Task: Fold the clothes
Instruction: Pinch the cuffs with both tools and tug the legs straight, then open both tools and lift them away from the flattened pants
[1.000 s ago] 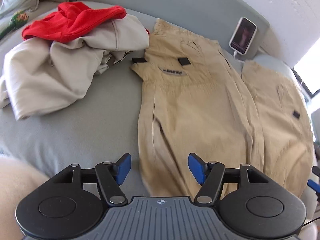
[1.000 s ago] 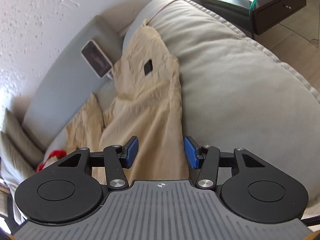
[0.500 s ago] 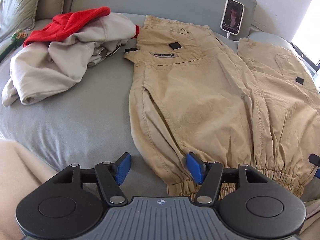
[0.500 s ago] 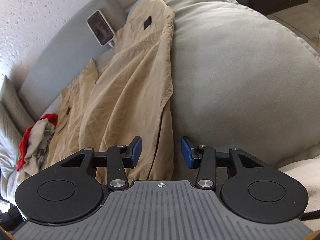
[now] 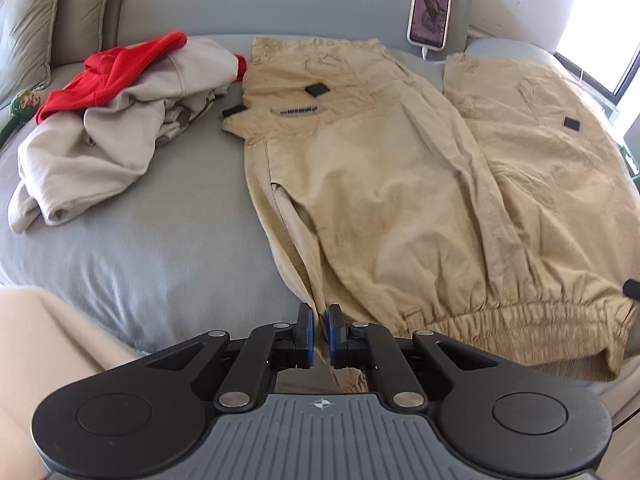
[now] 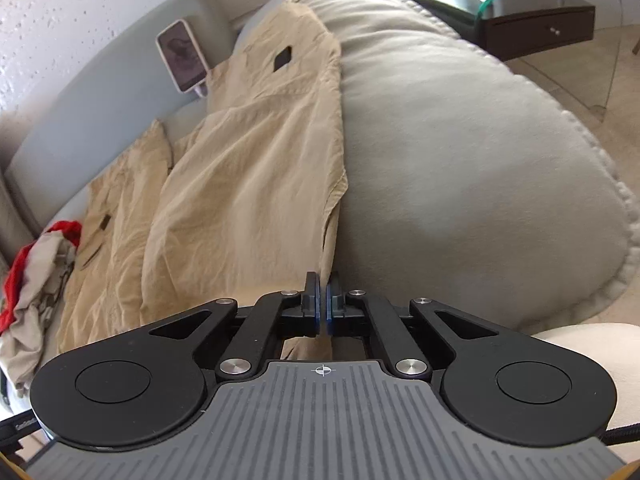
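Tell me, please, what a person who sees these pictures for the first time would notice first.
The eye falls first on the khaki cargo trousers, spread flat across the grey bed, with the left gripper shut on one leg's outer edge near the hem and the right gripper shut on the other leg's. Next comes the red garment, lying on a crumpled beige sweatshirt to the left. A phone leans against the headboard behind.

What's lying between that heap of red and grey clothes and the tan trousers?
Only bare grey bedsheet separates the clothes heap from the tan trousers, seen in the left wrist view.
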Motion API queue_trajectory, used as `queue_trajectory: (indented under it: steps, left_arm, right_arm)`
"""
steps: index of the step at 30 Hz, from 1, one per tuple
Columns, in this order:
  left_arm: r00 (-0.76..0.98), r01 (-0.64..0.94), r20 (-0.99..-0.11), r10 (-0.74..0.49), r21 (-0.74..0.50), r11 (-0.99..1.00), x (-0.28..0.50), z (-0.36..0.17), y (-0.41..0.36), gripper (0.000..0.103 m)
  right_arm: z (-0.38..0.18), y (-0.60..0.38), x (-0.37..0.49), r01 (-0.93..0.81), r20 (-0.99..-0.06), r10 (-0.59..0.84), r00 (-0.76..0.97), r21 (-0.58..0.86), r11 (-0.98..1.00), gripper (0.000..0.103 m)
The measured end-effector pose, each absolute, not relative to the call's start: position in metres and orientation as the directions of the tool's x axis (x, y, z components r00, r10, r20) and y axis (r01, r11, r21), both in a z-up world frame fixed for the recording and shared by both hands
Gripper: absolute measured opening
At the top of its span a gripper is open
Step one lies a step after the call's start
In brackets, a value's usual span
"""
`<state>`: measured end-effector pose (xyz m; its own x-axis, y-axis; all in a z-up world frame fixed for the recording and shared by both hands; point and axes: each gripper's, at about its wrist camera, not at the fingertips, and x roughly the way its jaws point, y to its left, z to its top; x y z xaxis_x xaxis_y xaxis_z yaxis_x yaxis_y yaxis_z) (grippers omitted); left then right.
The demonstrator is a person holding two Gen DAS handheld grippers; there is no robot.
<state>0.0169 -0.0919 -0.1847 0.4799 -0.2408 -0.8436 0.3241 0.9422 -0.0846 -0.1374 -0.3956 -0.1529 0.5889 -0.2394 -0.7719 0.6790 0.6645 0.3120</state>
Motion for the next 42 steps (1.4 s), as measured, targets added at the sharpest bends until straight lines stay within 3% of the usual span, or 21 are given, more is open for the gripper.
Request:
queue_trajectory:
  steps: [3, 4, 7, 8, 9, 11, 16, 18, 19, 20, 21, 22, 23, 26, 28, 31, 33, 42]
  left_arm:
    - [0.496, 0.329, -0.84, -0.221, -0.054, 0.943, 0.014, -0.187, -0.094, 0.01]
    - [0.502, 0.325, -0.836, -0.221, -0.054, 0.944, 0.013, -0.186, -0.092, 0.018]
    - [0.518, 0.317, -0.825, -0.226, -0.06, 0.946, 0.007, -0.18, -0.084, 0.042]
    - [0.523, 0.319, -0.818, -0.241, -0.074, 0.945, 0.004, -0.179, -0.079, 0.045]
    - [0.518, 0.322, -0.813, -0.264, -0.101, 0.941, 0.003, -0.179, -0.075, 0.048]
    - [0.483, 0.308, -0.821, -0.305, -0.167, 0.937, 0.003, -0.187, -0.067, 0.056]
    - [0.396, 0.289, -0.81, -0.432, -0.336, 0.896, 0.008, -0.209, -0.066, 0.053]
    - [0.375, 0.301, -0.794, -0.478, -0.384, 0.873, 0.011, -0.213, -0.072, 0.046]
    - [0.369, 0.304, -0.8, -0.473, -0.377, 0.875, 0.012, -0.214, -0.075, 0.025]
    - [0.367, 0.315, -0.811, -0.455, -0.352, 0.882, 0.011, -0.212, -0.078, 0.019]
    - [0.369, 0.328, -0.825, -0.428, -0.316, 0.89, 0.01, -0.207, -0.081, 0.008]
    - [0.373, 0.331, -0.837, -0.4, -0.283, 0.9, 0.008, -0.203, -0.083, 0.01]
    - [0.372, 0.328, -0.843, -0.389, -0.273, 0.905, 0.007, -0.2, -0.083, 0.01]
    - [0.364, 0.325, -0.862, -0.352, -0.236, 0.916, 0.007, -0.197, -0.088, 0.02]
    - [0.367, 0.351, -0.867, -0.337, -0.206, 0.913, 0.004, -0.19, -0.087, 0.023]
    - [0.391, 0.401, -0.851, -0.352, -0.187, 0.897, -0.003, -0.172, -0.08, 0.041]
    - [0.424, 0.427, -0.821, -0.383, -0.192, 0.884, -0.005, -0.154, -0.068, 0.041]
    - [0.6, 0.395, -0.646, -0.473, -0.275, 0.877, 0.034, -0.069, -0.045, 0.041]
  right_arm:
    - [-0.152, -0.397, -0.139, 0.674, -0.782, -0.238, 0.577, 0.29, 0.68, 0.003]
    - [-0.153, -0.398, -0.139, 0.668, -0.784, -0.23, 0.576, 0.29, 0.685, 0.005]
    - [-0.149, -0.399, -0.145, 0.668, -0.778, -0.216, 0.589, 0.319, 0.672, 0.028]
    - [-0.148, -0.399, -0.147, 0.663, -0.78, -0.2, 0.593, 0.331, 0.671, 0.051]
    - [-0.149, -0.397, -0.148, 0.65, -0.779, -0.177, 0.601, 0.348, 0.675, 0.056]
    - [-0.153, -0.396, -0.153, 0.62, -0.774, -0.126, 0.621, 0.386, 0.684, 0.056]
    - [-0.177, -0.401, -0.165, 0.596, -0.761, -0.024, 0.648, 0.487, 0.638, 0.056]
    - [-0.188, -0.402, -0.167, 0.566, -0.732, 0.036, 0.68, 0.556, 0.609, 0.056]
    - [-0.192, -0.401, -0.166, 0.556, -0.724, 0.061, 0.687, 0.578, 0.598, 0.056]
    - [-0.196, -0.4, -0.164, 0.545, -0.717, 0.084, 0.692, 0.594, 0.591, 0.053]
    - [-0.197, -0.397, -0.162, 0.539, -0.722, 0.089, 0.686, 0.586, 0.605, 0.028]
    - [-0.193, -0.392, -0.16, 0.548, -0.743, 0.063, 0.666, 0.545, 0.634, 0.014]
    - [-0.19, -0.387, -0.158, 0.556, -0.762, 0.036, 0.646, 0.503, 0.662, 0.013]
    - [-0.18, -0.378, -0.152, 0.589, -0.802, -0.016, 0.598, 0.426, 0.687, 0.015]
    - [-0.172, -0.375, -0.145, 0.613, -0.826, -0.044, 0.562, 0.38, 0.692, 0.031]
    - [-0.143, -0.364, -0.143, 0.599, -0.829, -0.095, 0.551, 0.314, 0.736, 0.039]
    - [-0.116, -0.357, -0.147, 0.562, -0.806, -0.098, 0.584, 0.315, 0.765, 0.049]
    - [0.013, -0.326, -0.114, 0.289, -0.58, -0.055, 0.813, 0.32, 0.902, 0.05]
